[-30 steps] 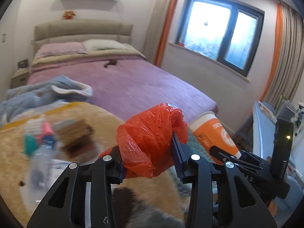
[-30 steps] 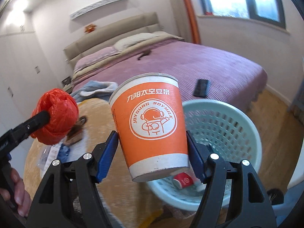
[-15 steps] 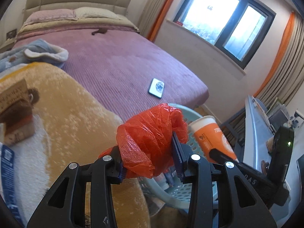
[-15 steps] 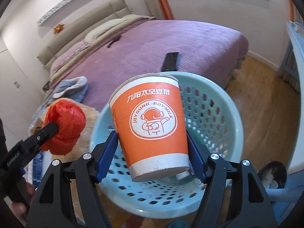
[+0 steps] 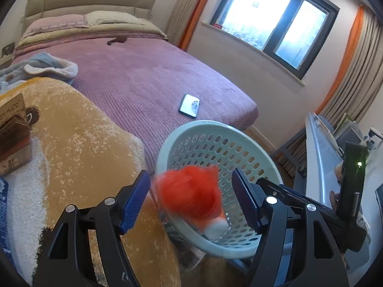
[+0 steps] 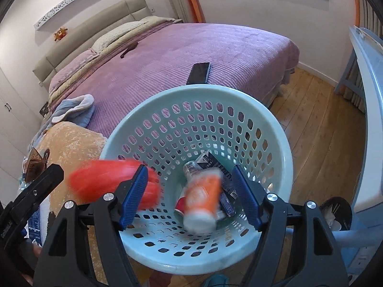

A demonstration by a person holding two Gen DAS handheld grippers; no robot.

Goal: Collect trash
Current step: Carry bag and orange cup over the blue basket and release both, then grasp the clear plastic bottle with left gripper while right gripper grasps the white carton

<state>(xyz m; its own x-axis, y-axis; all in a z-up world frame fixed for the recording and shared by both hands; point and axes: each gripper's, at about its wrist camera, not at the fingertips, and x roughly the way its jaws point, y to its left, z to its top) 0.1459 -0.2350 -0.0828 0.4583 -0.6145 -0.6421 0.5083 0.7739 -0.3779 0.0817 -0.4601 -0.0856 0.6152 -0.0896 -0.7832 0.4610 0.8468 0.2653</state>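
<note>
Blurred red bag (image 5: 190, 192) between parted left tongs (image 5: 191, 202)

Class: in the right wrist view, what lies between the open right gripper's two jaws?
The blurred orange paper cup, over the pale green perforated plastic basket, in the right wrist view.

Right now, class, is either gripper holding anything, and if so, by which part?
Nothing is held. The left gripper and right gripper are both open; the red bag and orange cup are blurred, loose over the basket.
</note>
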